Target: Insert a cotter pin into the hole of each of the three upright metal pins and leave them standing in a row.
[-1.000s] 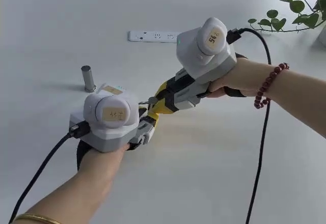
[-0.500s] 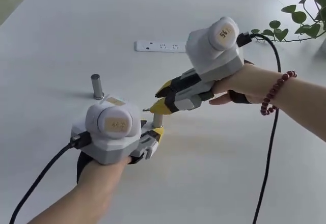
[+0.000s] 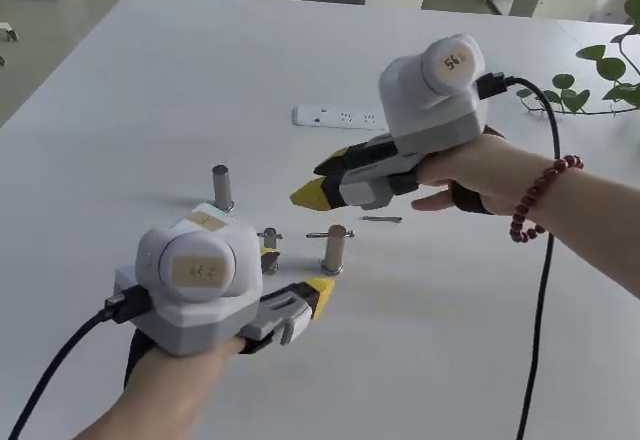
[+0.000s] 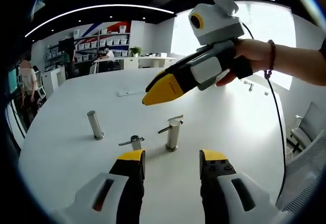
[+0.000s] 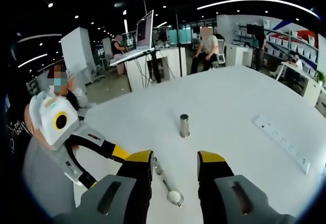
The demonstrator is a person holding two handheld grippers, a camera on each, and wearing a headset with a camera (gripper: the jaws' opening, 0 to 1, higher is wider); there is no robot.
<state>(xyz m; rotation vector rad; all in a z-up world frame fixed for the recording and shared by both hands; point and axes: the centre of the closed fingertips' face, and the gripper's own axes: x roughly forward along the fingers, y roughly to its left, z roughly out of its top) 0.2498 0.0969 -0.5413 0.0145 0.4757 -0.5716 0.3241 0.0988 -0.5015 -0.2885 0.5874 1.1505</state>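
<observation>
We held the left gripper [image 4: 172, 157] and the right gripper [image 5: 174, 157] with jaws apart, gripping nothing. Three metal pins [image 3: 335, 248] stood in a row mid-way across the desk [image 3: 150, 80]; a loose cotter pin [image 3: 381, 220] lay just beyond them, toward the far edge.

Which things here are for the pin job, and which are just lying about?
For the job: bare metal pin, middle metal pin, end metal pin (both already fitted), loose cotter pin, left gripper, right gripper.
Lying about: power strip, plant.
</observation>
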